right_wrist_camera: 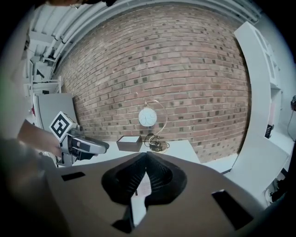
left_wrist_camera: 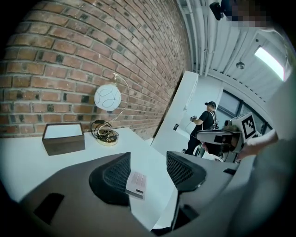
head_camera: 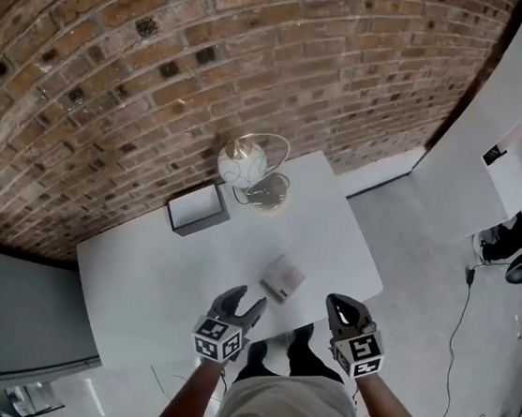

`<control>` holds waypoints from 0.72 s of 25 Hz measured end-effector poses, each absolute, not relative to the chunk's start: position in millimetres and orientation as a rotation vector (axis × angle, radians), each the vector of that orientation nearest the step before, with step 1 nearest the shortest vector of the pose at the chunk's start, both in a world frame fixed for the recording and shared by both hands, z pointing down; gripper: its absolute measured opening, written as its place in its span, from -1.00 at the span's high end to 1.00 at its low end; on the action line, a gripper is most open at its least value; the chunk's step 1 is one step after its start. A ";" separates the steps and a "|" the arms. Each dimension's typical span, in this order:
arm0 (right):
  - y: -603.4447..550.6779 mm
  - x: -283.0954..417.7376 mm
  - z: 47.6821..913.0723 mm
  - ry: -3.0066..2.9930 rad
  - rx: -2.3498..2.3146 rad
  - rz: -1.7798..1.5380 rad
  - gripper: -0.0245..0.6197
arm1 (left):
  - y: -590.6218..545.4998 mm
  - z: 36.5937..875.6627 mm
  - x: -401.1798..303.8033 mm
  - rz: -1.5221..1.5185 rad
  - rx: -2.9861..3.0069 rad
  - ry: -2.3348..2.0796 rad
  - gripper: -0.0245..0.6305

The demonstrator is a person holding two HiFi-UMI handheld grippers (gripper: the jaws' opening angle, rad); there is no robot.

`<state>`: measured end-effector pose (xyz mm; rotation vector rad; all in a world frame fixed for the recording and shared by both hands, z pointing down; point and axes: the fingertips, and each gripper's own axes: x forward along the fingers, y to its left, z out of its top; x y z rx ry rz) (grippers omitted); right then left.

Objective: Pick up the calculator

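Near the front edge of the counter (head_camera: 140, 273) the calculator (head_camera: 283, 278) lies ungrasped, the left hand-held gripper (head_camera: 249, 302) gaping wide beside it, the right hand-held gripper (head_camera: 344, 305) pinched closed, empty; straddling it seems next.

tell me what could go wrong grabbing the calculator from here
The calculator lies flat, close to the near edge of the table, so the open left claw may push it off rather than grip it. The right claw is shut and could knock it if it moves in.
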<state>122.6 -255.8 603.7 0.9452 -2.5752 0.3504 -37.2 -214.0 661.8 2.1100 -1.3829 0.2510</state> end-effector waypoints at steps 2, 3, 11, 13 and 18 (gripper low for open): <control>-271.2 120.6 614.3 -2.583 0.902 0.359 0.89 | -223.7 674.7 -37.4 0.259 2.078 -1.405 0.13; -277.5 119.6 619.8 -2.586 0.876 0.365 0.89 | -227.3 681.7 -37.2 0.266 2.060 -1.415 0.13; -293.9 105.5 664.7 -2.579 0.618 0.426 0.89 | -225.6 731.5 -32.0 0.271 1.869 -1.498 0.11; -297.1 101.7 674.4 -2.575 0.582 0.442 0.89 | -226.8 743.2 -31.2 0.269 1.835 -1.509 0.11; -299.3 94.4 696.3 -2.547 0.517 0.469 0.89 | -227.7 776.6 -29.7 0.270 1.754 -1.511 0.10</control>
